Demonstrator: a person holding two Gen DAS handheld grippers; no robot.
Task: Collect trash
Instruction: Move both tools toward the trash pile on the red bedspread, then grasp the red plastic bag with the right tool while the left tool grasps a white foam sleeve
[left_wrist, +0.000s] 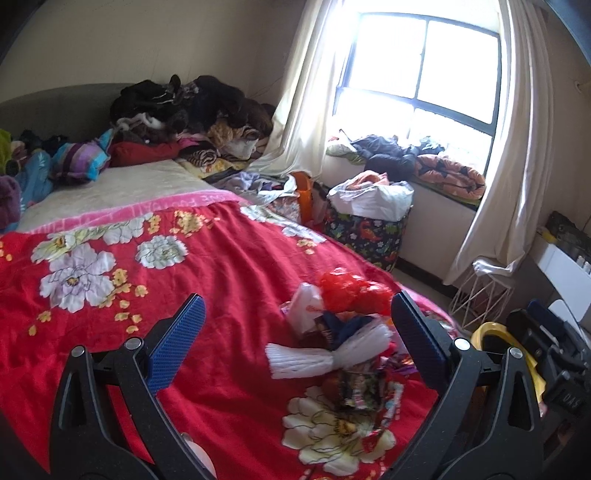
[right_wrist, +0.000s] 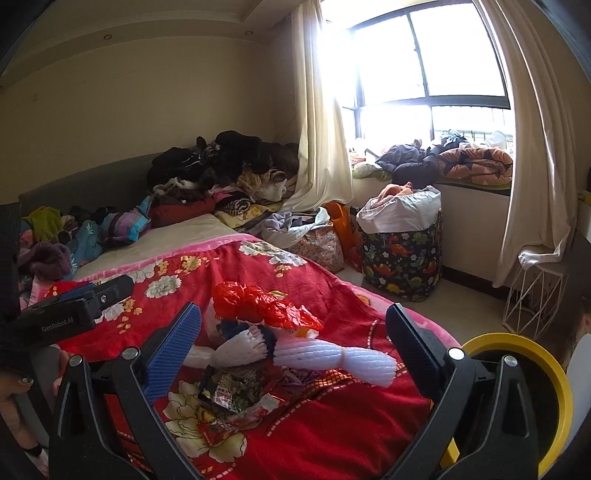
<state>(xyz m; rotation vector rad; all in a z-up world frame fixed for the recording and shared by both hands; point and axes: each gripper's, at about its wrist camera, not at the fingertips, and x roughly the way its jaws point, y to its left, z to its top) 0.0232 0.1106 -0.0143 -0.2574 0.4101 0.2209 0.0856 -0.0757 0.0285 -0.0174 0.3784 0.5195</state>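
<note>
**Both grippers spread over trash pile on bed**

Left gripper (left_wrist: 297, 317): jaws were spread wide, nothing between the pads, held above the red floral blanket (left_wrist: 229, 266). Right gripper (right_wrist: 293, 325): jaws likewise released and empty, framing the trash pile from the near side.

The trash pile (right_wrist: 266, 350) lay on the near right part of the blanket, close to the bed's edge. Contents seen: a crumpled red plastic bag (right_wrist: 262, 302) at the far side, white foam fruit netting (right_wrist: 332, 356) across the middle, and printed snack wrappers (right_wrist: 231, 397) nearest the camera. All rested on the blanket, untouched by either gripper.

A yellow-rimmed bin (right_wrist: 524, 365) stood on the floor just right of the bed, beside the right gripper. In the right wrist view the left gripper's body appeared at the left edge.

Farther off: heaped clothes (left_wrist: 192, 107) at the head of the bed, a dinosaur-print hamper (right_wrist: 402, 254) below the window (right_wrist: 428, 74), and a white wire stand (right_wrist: 535, 299) at far right.
</note>
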